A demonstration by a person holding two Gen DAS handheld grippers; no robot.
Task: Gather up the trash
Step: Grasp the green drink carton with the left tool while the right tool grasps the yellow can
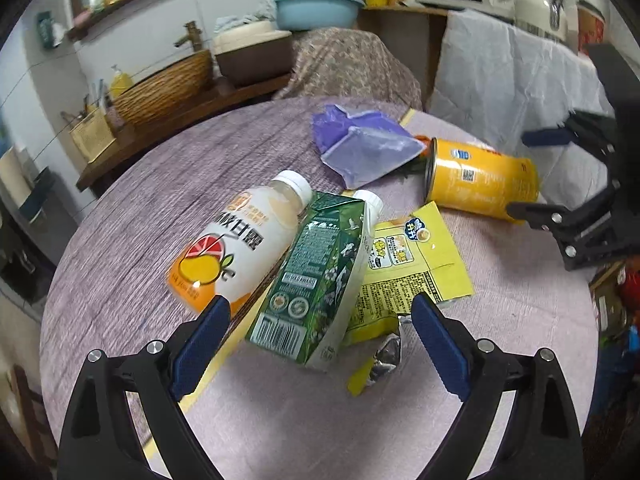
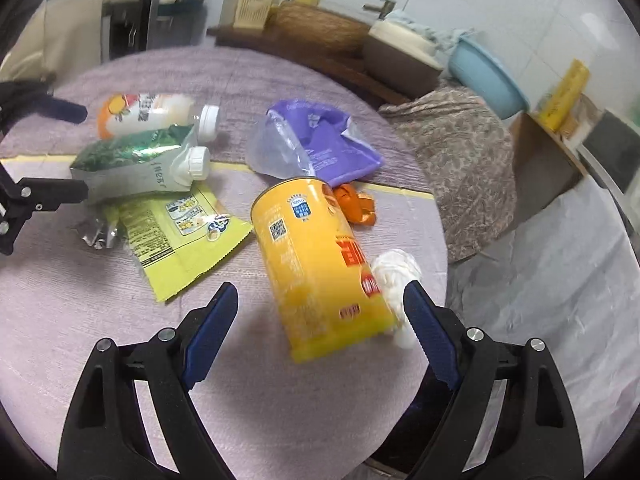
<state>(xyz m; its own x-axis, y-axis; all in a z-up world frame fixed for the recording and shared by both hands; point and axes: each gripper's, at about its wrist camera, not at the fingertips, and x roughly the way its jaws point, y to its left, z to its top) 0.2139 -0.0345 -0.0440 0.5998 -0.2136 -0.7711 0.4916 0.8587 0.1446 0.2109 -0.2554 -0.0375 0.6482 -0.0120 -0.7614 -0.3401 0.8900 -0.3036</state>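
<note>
Trash lies on a round table with a purple cloth [image 1: 120, 248]. My left gripper [image 1: 320, 316] is open, its jaws on either side of the base of a green carton [image 1: 316, 280], which lies beside a white juice bottle [image 1: 236, 244] and on a yellow wrapper [image 1: 412, 268]. My right gripper [image 2: 320, 304] is open around the lower end of a yellow can [image 2: 320, 264] lying on its side, also in the left wrist view [image 1: 480, 178]. A purple plastic bag [image 2: 316, 144] lies behind the can. A white crumpled tissue [image 2: 394, 276] and orange peel [image 2: 356, 204] lie by the can.
A crumpled foil scrap [image 1: 386, 356] lies by the wrapper. A covered chair [image 2: 456, 160] stands at the table's far edge. A wooden counter with a woven basket [image 1: 164, 92], a pot and a blue basin [image 1: 316, 10] runs along the wall. A white sheet [image 2: 560, 280] covers furniture on the right.
</note>
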